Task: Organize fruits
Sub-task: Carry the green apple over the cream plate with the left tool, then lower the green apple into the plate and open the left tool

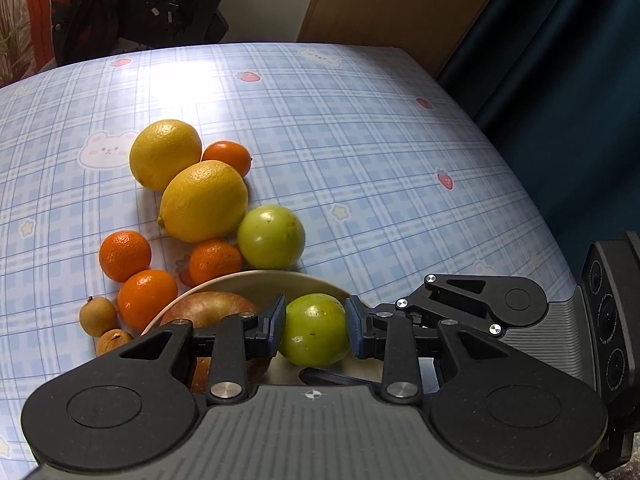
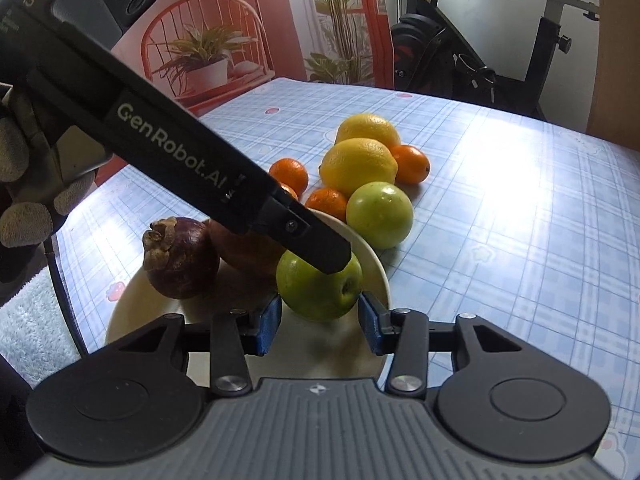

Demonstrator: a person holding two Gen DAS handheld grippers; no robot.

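A green apple sits in a cream plate between the pads of my left gripper, which is shut on it. In the right wrist view the same apple lies on the plate with the left gripper's finger over it. My right gripper is open just in front of the apple, not touching it. A red apple and a dark mangosteen also lie on the plate.
On the checked tablecloth beyond the plate lie two lemons, another green apple, several small oranges and small brown fruits. The table's right edge borders a dark curtain. An exercise bike stands behind the table.
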